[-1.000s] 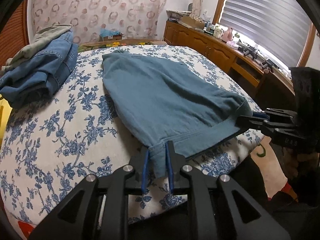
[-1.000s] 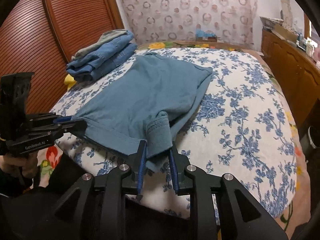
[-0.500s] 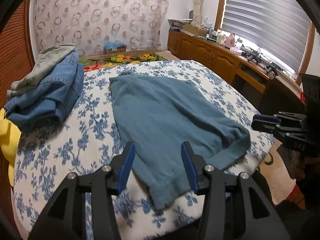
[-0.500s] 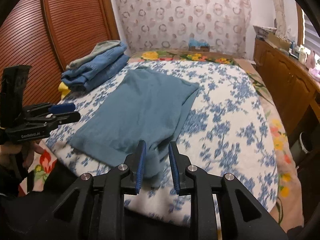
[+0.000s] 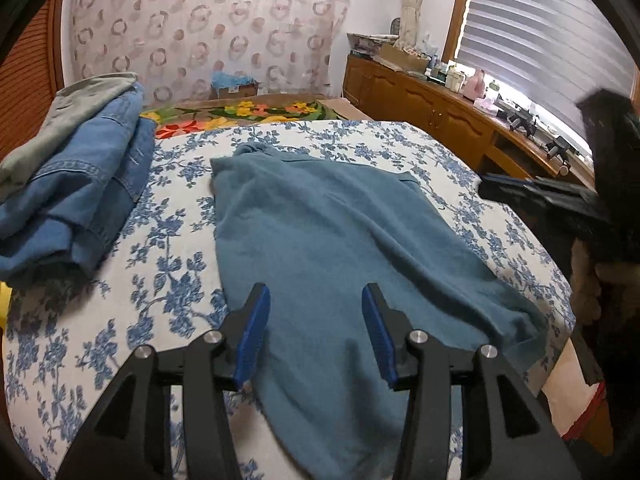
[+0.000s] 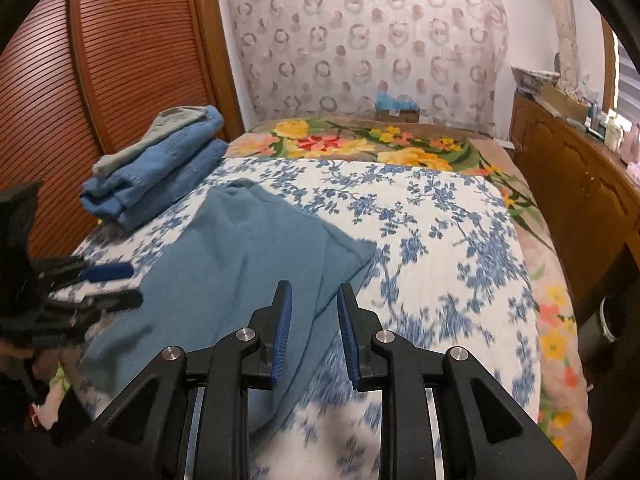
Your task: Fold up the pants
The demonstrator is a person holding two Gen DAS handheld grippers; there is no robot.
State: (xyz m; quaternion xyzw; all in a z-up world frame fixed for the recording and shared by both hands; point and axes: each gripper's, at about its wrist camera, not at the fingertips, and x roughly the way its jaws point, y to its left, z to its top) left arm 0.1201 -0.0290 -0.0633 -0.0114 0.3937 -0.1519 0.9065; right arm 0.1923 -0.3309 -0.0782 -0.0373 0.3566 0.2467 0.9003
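Both grippers have let go of the teal pants [image 5: 320,240] since the earlier frames, where each pinched a corner of the waistband at the bed's near edge. Pants now lie flat and doubled lengthwise, on the blue-flowered bedspread [image 5: 120,320], running from the near edge toward the far end, waistband end draping slightly over the near edge. Left gripper [image 5: 316,336] hovers above the fabric, jaws apart, nothing between them. Right gripper [image 6: 314,328] likewise empty, jaws parted more narrowly, over the pants' right edge. Stack of folded jeans [image 6: 160,160] sits at the far left corner. Judgement: lengthwise fold done; a crosswise fold likely remains.
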